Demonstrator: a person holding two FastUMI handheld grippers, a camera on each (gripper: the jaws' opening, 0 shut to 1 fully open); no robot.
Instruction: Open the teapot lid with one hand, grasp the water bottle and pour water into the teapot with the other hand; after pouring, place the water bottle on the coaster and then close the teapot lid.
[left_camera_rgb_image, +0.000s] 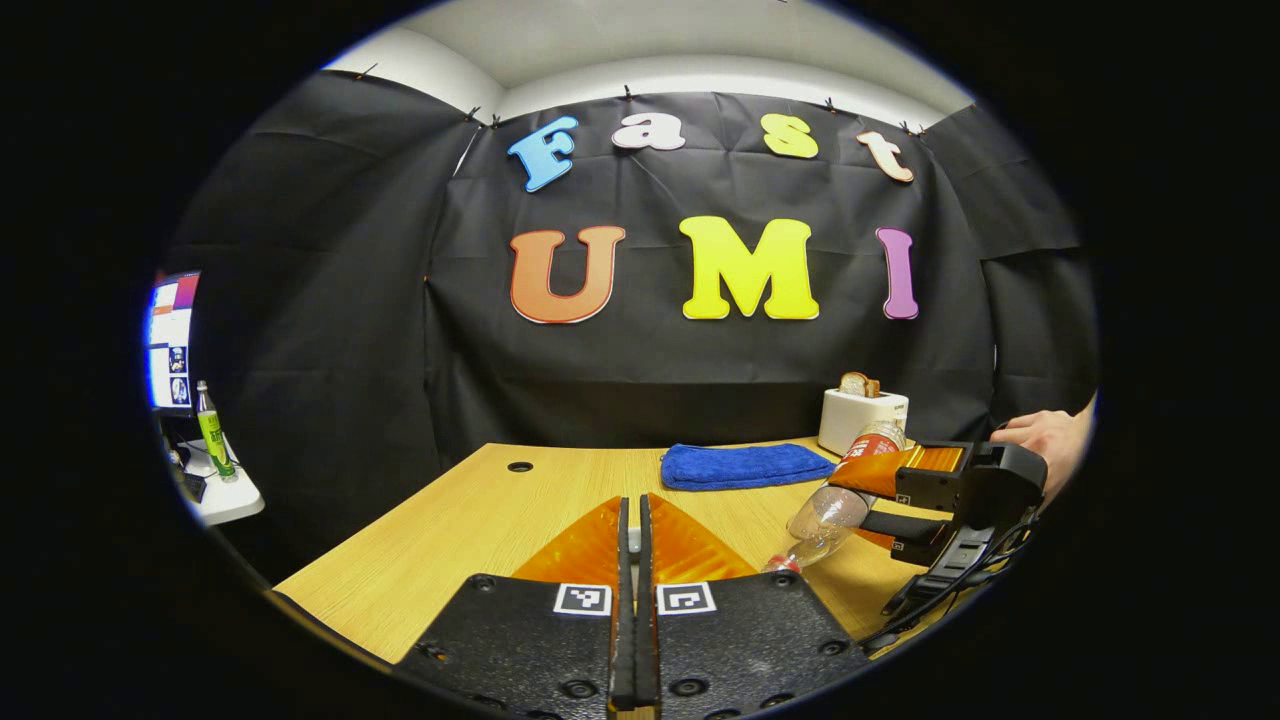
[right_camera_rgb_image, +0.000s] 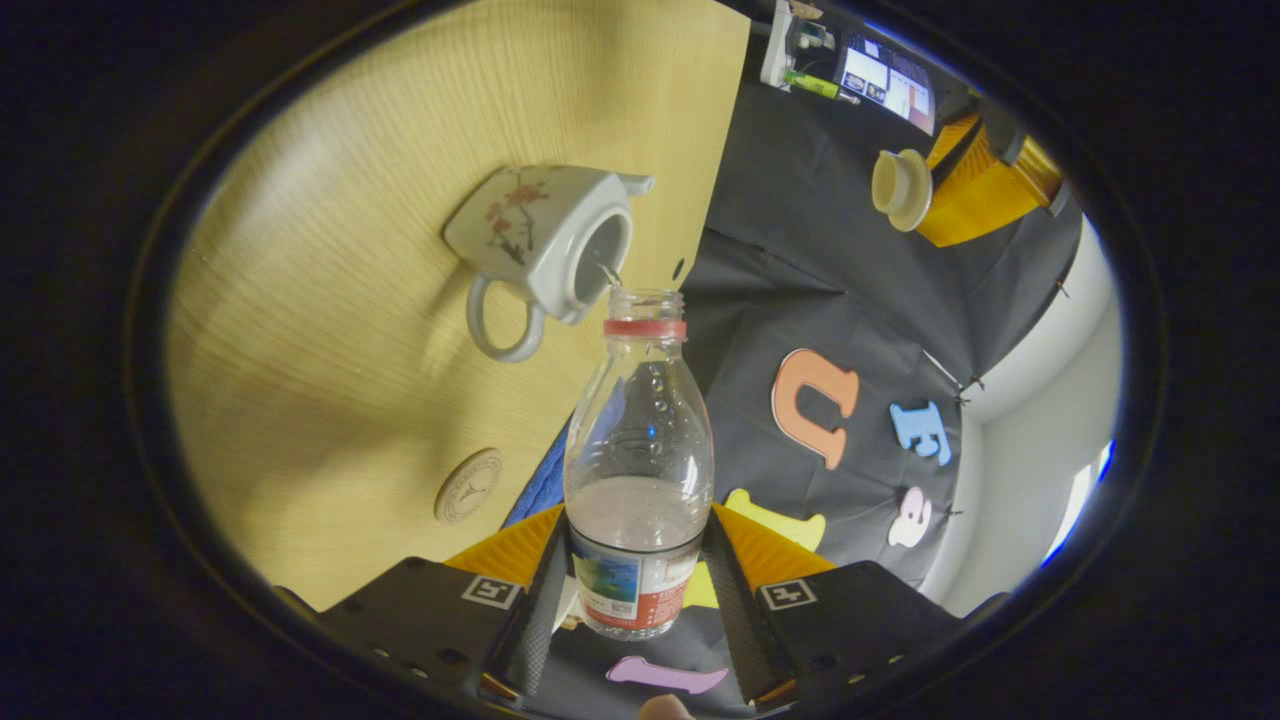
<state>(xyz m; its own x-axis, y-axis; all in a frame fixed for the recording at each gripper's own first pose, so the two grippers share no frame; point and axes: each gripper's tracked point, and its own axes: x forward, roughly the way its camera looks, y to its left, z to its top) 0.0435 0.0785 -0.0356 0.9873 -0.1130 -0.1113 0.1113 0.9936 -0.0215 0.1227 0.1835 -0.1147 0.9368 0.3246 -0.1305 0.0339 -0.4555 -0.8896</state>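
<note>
Water bottle (right_camera_rgb_image: 638, 470) is clamped between both fingers of the right gripper (right_camera_rgb_image: 636, 590), tipped mouth-down over the open teapot (right_camera_rgb_image: 540, 245) on the table (right_camera_rgb_image: 330, 330). Lid (right_camera_rgb_image: 900, 188) is seen at the left gripper (left_camera_rgb_image: 630, 560), fingers nearly closed; actual grip can't be confirmed. Coaster (right_camera_rgb_image: 468, 485) is located near the teapot, bare.

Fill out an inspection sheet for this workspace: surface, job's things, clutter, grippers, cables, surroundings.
Surface: light wooden table with a round hole near its back edge.
Job's things: water bottle tipped, a thin stream entering the open teapot; lid held off the pot; round coaster bare.
Clutter: blue cloth; toaster with bread in it.
Grippers: right gripper shut on the water bottle; left gripper shut, apparently pinching the lid's knob.
Cables: black cable hanging from the right gripper.
Surroundings: black cloth wall; side shelf with a monitor and a green bottle.
</note>
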